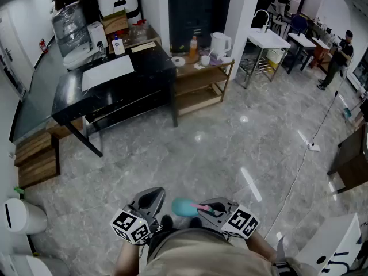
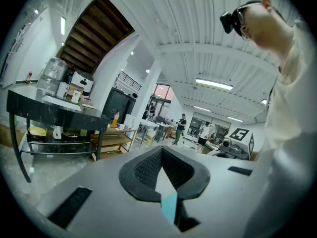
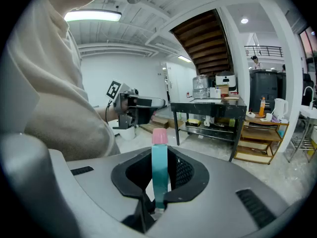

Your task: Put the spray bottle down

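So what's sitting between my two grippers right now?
The teal spray bottle. The right gripper is shut on it, and its body lies between that gripper and the left gripper. The head view shows this.

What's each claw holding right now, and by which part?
Right claw is shut on the teal plastic spray bottle, gripping the narrow teal part just under its pink tip. Left claw stands open, gripping nothing.

Open grey floor (image 1: 218, 148) straight ahead of you, wide room to reach forward, black table (image 1: 146, 68) and wooden shelf (image 1: 198, 79) well beyond, thin cable (image 1: 298, 174) trailing along your right, white bin (image 1: 20, 217) and wooden steps (image 1: 37, 160) crowding your left.
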